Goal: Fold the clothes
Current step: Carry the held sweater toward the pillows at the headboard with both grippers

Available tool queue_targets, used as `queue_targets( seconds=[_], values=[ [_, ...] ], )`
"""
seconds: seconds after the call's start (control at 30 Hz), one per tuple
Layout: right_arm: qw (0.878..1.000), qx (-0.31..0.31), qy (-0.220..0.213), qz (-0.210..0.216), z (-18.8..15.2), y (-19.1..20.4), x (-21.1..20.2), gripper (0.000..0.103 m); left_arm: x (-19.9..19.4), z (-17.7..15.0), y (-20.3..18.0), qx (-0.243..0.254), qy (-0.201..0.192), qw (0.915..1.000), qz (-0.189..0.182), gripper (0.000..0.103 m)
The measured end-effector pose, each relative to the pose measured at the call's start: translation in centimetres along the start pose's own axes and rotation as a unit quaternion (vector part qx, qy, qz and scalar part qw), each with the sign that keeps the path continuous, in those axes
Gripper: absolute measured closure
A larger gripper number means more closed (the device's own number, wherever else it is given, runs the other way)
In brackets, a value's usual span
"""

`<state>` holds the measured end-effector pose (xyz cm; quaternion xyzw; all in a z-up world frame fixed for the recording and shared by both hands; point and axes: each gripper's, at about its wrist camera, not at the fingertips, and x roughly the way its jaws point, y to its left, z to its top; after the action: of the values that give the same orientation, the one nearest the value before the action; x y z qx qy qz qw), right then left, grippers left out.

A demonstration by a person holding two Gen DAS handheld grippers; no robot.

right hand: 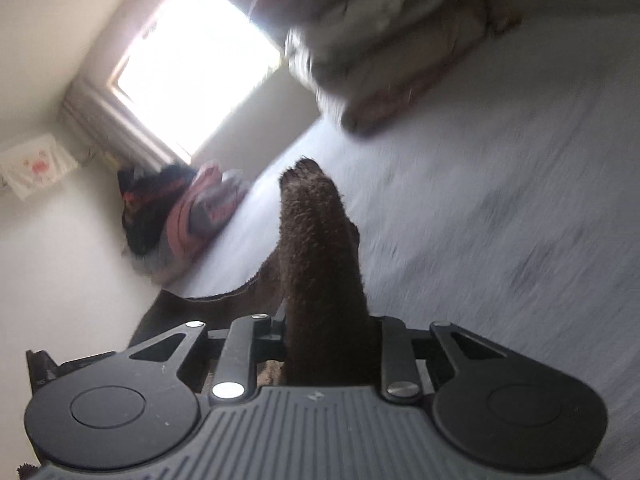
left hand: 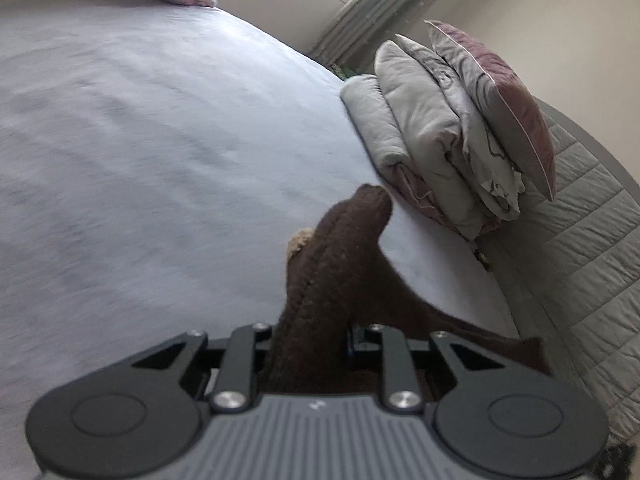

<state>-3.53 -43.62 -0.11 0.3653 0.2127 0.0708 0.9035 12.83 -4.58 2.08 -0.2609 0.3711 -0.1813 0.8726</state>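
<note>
A wide pale bed sheet [left hand: 160,140] is spread ahead of and beneath both grippers. A stack of folded bedding [left hand: 440,132], topped by a purple pillow [left hand: 508,96], is seen ahead and to the right of the left gripper [left hand: 310,344]. A heap of pink and dark clothes [right hand: 180,212] is piled ahead and to the left of the right gripper [right hand: 328,340], below a bright window [right hand: 192,68]. A brown fleecy garment [left hand: 332,280] is bunched up between the fingers of the left gripper, which are pressed together on it. The same brown cloth [right hand: 320,264] is pinched by the right gripper, and a fold is trailed off to its left.
</note>
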Motion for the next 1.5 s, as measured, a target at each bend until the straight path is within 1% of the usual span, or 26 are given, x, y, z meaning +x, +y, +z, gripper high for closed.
queue_targets(
  seconds=[0.13, 0.23, 0.37, 0.5, 0.67, 0.8, 0.93, 1.07, 1.2, 1.27, 1.37, 1.43, 1.5],
  values=[
    [0.998, -0.019, -0.054, -0.025, 2.1, -0.7, -2.5, 0.077, 3.6, 0.5, -4.4, 0.021, 0.011, 0.9997, -0.007, 0.08],
    [0.994, -0.024, -0.099, -0.05, 3.6, -1.6, -4.4, 0.078, 6.6, 0.8, -9.0, 0.053, 0.017, 0.9983, -0.016, 0.08],
    [0.985, -0.003, -0.151, -0.08, 5.5, -4.1, -6.6, 0.078, 10.2, 0.9, -15.3, 0.093, 0.026, 0.9948, -0.031, 0.08],
    [0.971, 0.001, -0.204, -0.126, 7.1, -6.3, -8.9, 0.078, 14.1, 0.4, -22.0, 0.134, 0.037, 0.9888, -0.053, 0.08],
    [0.948, -0.013, -0.26, -0.185, 8.6, -8.3, -11.1, 0.078, 18.9, -0.5, -29.4, 0.186, 0.049, 0.9782, -0.079, 0.08],
    [0.927, -0.019, -0.3, -0.224, 9.6, -9.9, -12.2, 0.078, 23.1, -1.6, -34.8, 0.216, 0.056, 0.9702, -0.096, 0.08],
    [0.912, -0.025, -0.322, -0.252, 10.8, -11.8, -12.5, 0.078, 27.0, -3.0, -39.6, 0.242, 0.065, 0.9624, -0.105, 0.08],
    [0.9, 0.008, -0.334, -0.279, 11.6, -14.2, -13.3, 0.078, 30.9, -4.8, -43.8, 0.262, 0.077, 0.9543, -0.122, 0.08],
    [0.885, 0.048, -0.339, -0.316, 11.6, -16.0, -13.6, 0.078, 34.7, -7.4, -47.3, 0.289, 0.092, 0.9432, -0.136, 0.08],
    [0.879, 0.061, -0.336, -0.333, 11.6, -17.1, -13.8, 0.078, 36.8, -9.0, -48.8, 0.302, 0.1, 0.9384, -0.135, 0.08],
    [0.874, 0.082, -0.326, -0.352, 11.6, -18.7, -14.2, 0.078, 39.5, -10.9, -50.1, 0.317, 0.111, 0.9318, -0.138, 0.08],
    [0.869, 0.092, -0.319, -0.366, 11.4, -19.5, -14.4, 0.078, 40.9, -12.2, -50.7, 0.333, 0.112, 0.9257, -0.139, 0.079],
    [0.864, 0.104, -0.313, -0.38, 11.3, -20.0, -14.3, 0.078, 42.4, -13.4, -51.2, 0.351, 0.115, 0.9189, -0.137, 0.077]
  ],
)
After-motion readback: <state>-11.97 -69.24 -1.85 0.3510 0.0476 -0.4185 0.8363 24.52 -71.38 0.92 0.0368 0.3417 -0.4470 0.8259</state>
